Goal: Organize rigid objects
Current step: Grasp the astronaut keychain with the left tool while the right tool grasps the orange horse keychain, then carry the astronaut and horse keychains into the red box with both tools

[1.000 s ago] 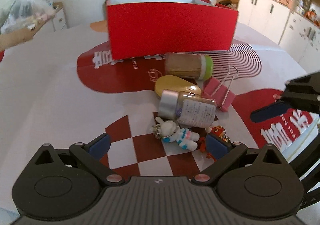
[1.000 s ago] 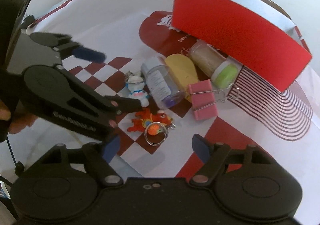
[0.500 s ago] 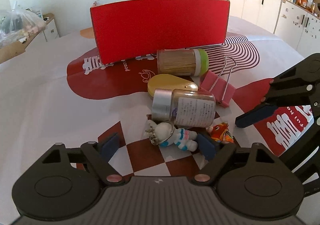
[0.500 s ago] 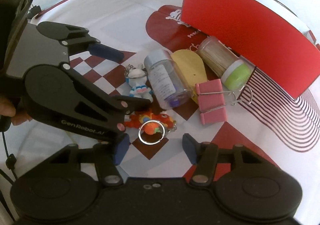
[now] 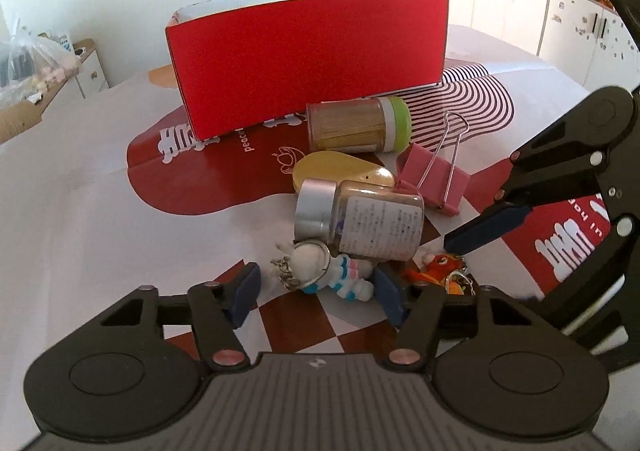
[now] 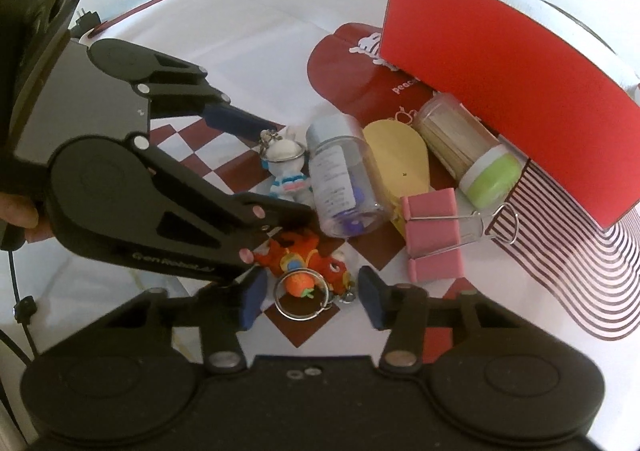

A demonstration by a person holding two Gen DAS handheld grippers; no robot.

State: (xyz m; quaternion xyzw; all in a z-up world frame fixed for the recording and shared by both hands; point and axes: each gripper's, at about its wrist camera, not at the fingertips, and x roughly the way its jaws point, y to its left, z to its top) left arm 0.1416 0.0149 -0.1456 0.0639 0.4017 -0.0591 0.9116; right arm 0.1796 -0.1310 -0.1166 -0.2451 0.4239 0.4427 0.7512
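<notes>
Both the left gripper (image 5: 316,291) and right gripper (image 6: 310,297) reach forward low, jaws spread apart.

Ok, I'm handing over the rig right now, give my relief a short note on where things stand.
Left gripper: open, fingers either side of the astronaut keychain, not closed.
Right gripper: open around the orange keychain, not closed.
Lying in front of the red box: toothpick jar, yellow case, pink binder clip, labelled bottle.
Done: nothing visibly boxed.
Left: grasp and box everything.
</notes>
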